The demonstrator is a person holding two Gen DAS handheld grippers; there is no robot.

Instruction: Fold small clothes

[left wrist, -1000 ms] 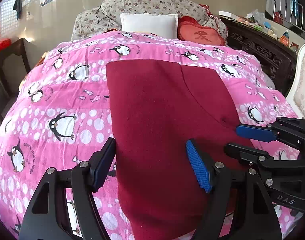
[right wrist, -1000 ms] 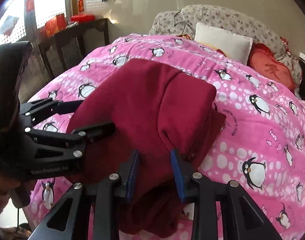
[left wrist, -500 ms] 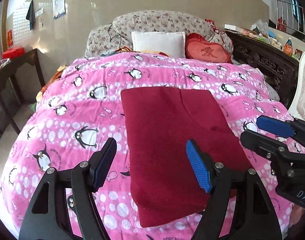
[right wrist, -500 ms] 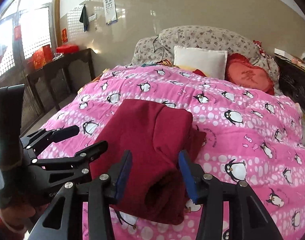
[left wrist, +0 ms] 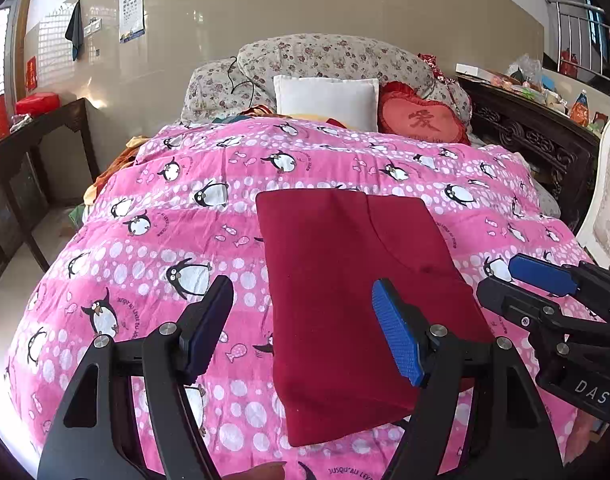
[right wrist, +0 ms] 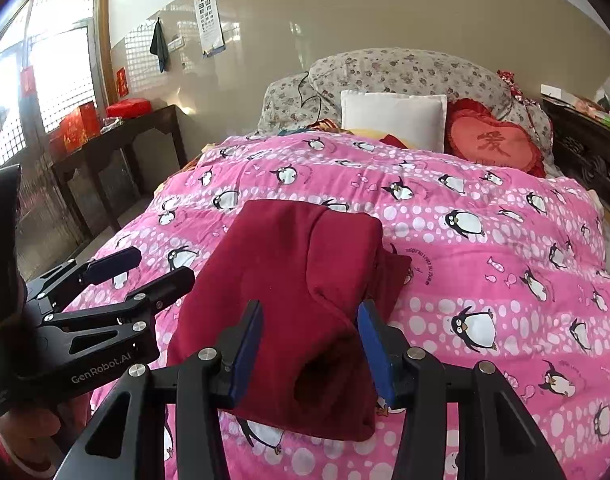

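- A dark red garment point(left wrist: 357, 280) lies folded into a rough rectangle on a bed, on top of a pink quilt point(left wrist: 153, 216) printed with penguins and white dots
- In the right wrist view the garment point(right wrist: 301, 276) shows a rounded fold along its right side and an open, tube-like end at the near edge; a lower layer sticks out a little on the right
- The left hand-held gripper point(left wrist: 305, 332) hangs above the near part of the garment with its jaws wide apart, released, gripping nothing; its blue right pad point(left wrist: 397, 340) sits over the red cloth, its left pad over the quilt
- The right hand-held gripper point(right wrist: 311, 350) is released too: its jaws have just been opening, and the near end of the garment shows between the pads, which do not press on it
- Each hand-held gripper appears at the edge of the other's view, the two close beside each other
- At the head of the bed stand a white pillow point(left wrist: 327, 100), a red heart-shaped cushion point(left wrist: 423, 120) and flowered pillows point(left wrist: 329, 58)
- A dark wooden side table point(right wrist: 117, 140) stands by the window with red boxes on it; an eye chart point(right wrist: 209, 22) hangs on the wall
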